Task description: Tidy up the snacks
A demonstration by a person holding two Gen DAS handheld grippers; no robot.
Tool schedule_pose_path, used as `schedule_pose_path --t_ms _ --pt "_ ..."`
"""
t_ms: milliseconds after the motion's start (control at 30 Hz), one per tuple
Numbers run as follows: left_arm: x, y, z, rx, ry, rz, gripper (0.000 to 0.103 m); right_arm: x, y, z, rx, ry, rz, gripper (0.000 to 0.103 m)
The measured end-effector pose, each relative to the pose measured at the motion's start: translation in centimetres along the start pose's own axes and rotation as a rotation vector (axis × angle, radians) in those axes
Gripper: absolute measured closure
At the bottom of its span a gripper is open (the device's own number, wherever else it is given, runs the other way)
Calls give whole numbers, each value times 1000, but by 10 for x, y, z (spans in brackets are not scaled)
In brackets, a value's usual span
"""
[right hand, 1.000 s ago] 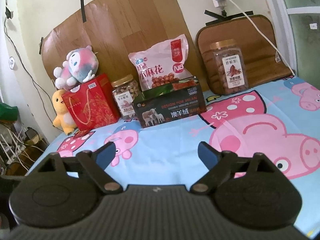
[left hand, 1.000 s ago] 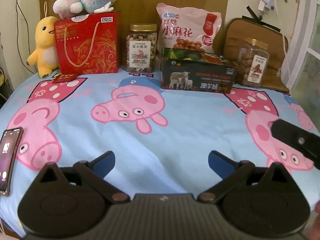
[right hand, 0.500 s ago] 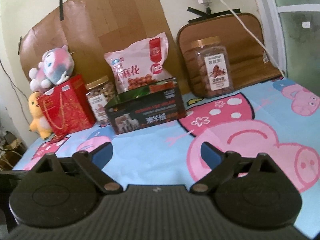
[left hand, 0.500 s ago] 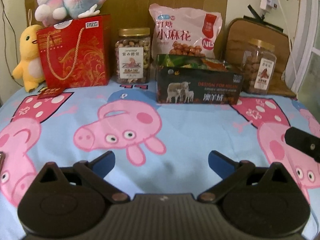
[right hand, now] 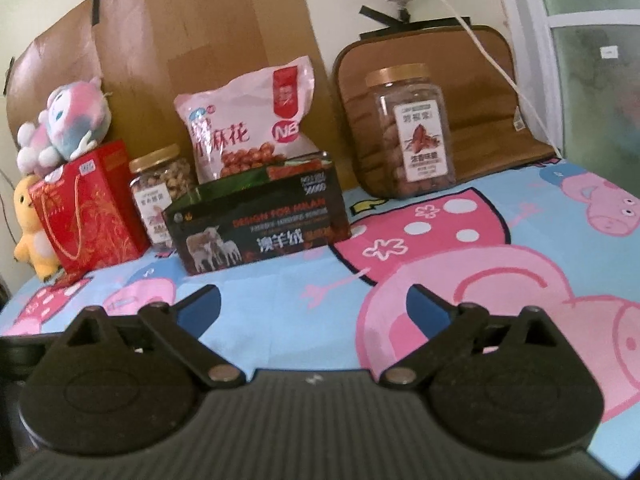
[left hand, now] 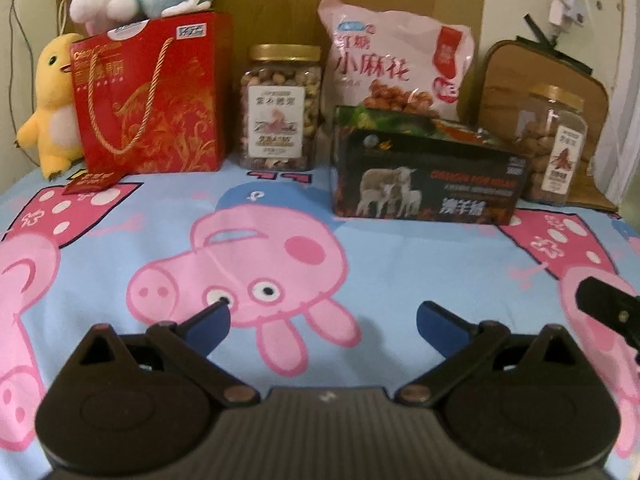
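Both grippers hover over the pig-print sheet (left hand: 400, 248) with nothing between their jaws: the left gripper (left hand: 323, 316) spread wide, the right gripper (right hand: 314, 300) having just opened further. Along the back stand a red gift bag (left hand: 148, 96), 2 nut jars (left hand: 282, 108) (right hand: 412, 132), a pink snack bag (right hand: 248, 120) marked "NB" and a black box (right hand: 256, 224) reading "DESIGN FOR MILAN". All loom larger than 1 second ago; the phone has left the left view.

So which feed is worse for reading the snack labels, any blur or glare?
Left wrist view: soft and dim, the black box text smears and the right jar looks hazy. Right wrist view: brighter, box print readable, fisheye bends the edges, window side washed out.
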State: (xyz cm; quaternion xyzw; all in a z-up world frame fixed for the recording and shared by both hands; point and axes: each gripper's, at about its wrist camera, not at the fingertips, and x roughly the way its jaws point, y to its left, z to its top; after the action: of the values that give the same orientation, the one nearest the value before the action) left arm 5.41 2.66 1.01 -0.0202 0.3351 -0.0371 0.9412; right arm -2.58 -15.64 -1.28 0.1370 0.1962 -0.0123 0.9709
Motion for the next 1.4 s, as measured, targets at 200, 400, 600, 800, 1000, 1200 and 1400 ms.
schedule_pose_path --t_ms 200,400,600,800,1000,1200,1400 --pt "9 -2 -12 55 6 59 0 8 3 -14 -32 -24 -1 2" --pt "4 6 -15 10 -39 25 0 6 1 -15 -15 -50 16 2" --pt "-5 5 -18 12 -101 34 0 5 0 -15 -7 -54 24 2" --pt "-3 10 -18 -18 -86 39 0 4 -1 -16 2 -64 24 2" --pt "-4 6 -18 10 -75 77 0 3 0 -16 -4 -55 16 2" --pt "-28 0 -21 31 -64 112 0 -16 4 -19 -39 -6 34 2" --pt "-60 -8 -17 31 -67 122 0 -32 5 -11 -30 55 69 2"
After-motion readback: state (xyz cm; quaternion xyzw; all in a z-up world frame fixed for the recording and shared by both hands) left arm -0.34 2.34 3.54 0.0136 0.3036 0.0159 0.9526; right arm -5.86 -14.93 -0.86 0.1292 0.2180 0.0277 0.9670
